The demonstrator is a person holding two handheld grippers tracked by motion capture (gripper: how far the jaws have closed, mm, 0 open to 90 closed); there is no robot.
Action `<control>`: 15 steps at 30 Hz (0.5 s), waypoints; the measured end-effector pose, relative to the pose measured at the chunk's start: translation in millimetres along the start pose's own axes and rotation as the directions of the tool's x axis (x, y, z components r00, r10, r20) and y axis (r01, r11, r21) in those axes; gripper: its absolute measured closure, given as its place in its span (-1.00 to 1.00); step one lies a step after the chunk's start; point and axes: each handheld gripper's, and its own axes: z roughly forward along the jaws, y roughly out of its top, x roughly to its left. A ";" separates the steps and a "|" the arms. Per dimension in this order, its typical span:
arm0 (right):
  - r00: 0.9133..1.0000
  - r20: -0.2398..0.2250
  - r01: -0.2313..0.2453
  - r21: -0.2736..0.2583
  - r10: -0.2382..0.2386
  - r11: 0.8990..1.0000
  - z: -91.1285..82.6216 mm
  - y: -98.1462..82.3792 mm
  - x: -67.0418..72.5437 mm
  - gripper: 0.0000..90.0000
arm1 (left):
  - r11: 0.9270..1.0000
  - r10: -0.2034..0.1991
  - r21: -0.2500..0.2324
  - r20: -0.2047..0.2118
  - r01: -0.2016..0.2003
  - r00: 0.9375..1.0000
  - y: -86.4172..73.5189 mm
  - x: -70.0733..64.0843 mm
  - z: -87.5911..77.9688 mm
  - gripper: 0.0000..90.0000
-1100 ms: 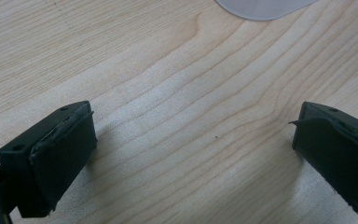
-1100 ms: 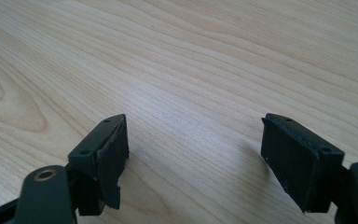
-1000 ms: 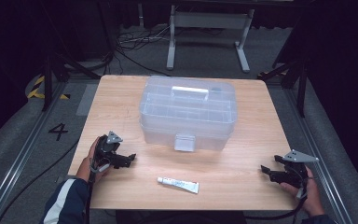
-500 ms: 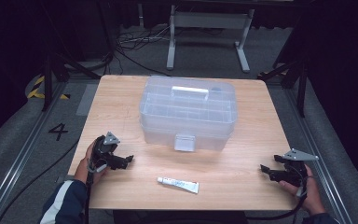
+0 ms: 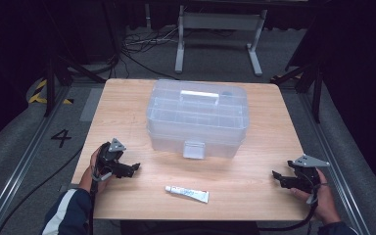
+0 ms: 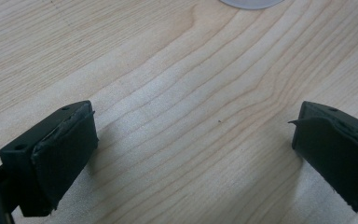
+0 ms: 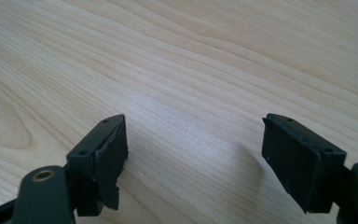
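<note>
A clear plastic storage box [image 5: 198, 117] with a white handle and a front latch stands shut at the middle of the wooden table [image 5: 122, 112]. A small white tube [image 5: 187, 194] lies flat near the table's front edge, ahead of the box's latch. My left gripper [image 5: 133, 168] rests low at the front left, open, jaws wide over bare wood [image 6: 191, 121]. My right gripper [image 5: 275, 175] sits at the front right, also open, with nothing between its jaws [image 7: 191, 135]. Both point inward toward the tube.
Dark floor and rails surround the table. A metal stand's legs [image 5: 218, 36] and cables lie beyond the far edge. A number 4 [image 5: 61, 138] is marked on the floor at the left. A corner of the box's base [image 6: 249, 3] shows at the top of the left gripper view.
The left gripper has shifted slightly toward the front edge. The right gripper has barely moved.
</note>
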 end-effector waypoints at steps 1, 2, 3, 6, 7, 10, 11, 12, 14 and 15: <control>1.000 -0.008 0.008 -0.001 -0.008 1.000 0.4 0.6 0.0 -0.49 | 1.000 0.002 0.001 0.001 -0.002 1.000 -0.1 0.2 -0.2 -0.99; 1.000 -0.022 0.010 -0.001 -0.010 1.000 0.7 1.4 0.2 -0.51 | 1.000 0.002 0.001 0.001 -0.002 1.000 -0.1 0.2 -0.2 -0.99; 0.999 -0.035 0.010 -0.005 -0.010 1.000 0.9 2.3 0.0 -0.51 | 1.000 0.002 0.002 0.001 -0.002 1.000 -0.1 0.2 -0.2 -0.99; 0.998 -0.067 0.017 -0.023 -0.019 1.000 0.5 6.4 -0.1 -0.49 | 1.000 0.002 0.002 0.001 -0.002 1.000 -0.1 0.2 -0.2 -0.99; 0.997 -0.071 0.020 -0.027 -0.022 0.999 0.1 9.6 0.5 -0.47 | 1.000 0.003 0.002 0.001 -0.003 1.000 -0.1 0.2 -0.2 -0.99; 0.995 -0.095 0.035 -0.058 -0.040 0.998 -4.1 21.1 2.0 -0.44 | 1.000 0.007 0.001 0.006 -0.007 1.000 -0.2 0.7 -0.3 -0.99; 0.994 -0.100 0.040 -0.069 -0.046 0.997 -5.7 26.0 2.2 -0.43 | 1.000 0.013 0.002 0.009 -0.013 1.000 -0.4 1.2 -0.5 -0.99; 0.992 -0.112 0.045 -0.083 -0.054 0.996 -8.0 33.8 2.4 -0.40 | 1.000 0.013 0.002 0.009 -0.013 1.000 -0.4 1.2 -0.5 -0.99; 0.991 -0.117 0.049 -0.089 -0.059 0.995 -9.2 39.3 2.6 -0.40 | 1.000 0.022 0.005 0.015 -0.022 1.000 -0.6 2.1 -1.1 -0.99; 0.991 -0.115 0.056 -0.096 -0.067 0.994 -10.5 44.6 3.0 -0.39 | 1.000 0.023 0.003 0.016 -0.023 1.000 -0.8 2.3 -1.0 -0.99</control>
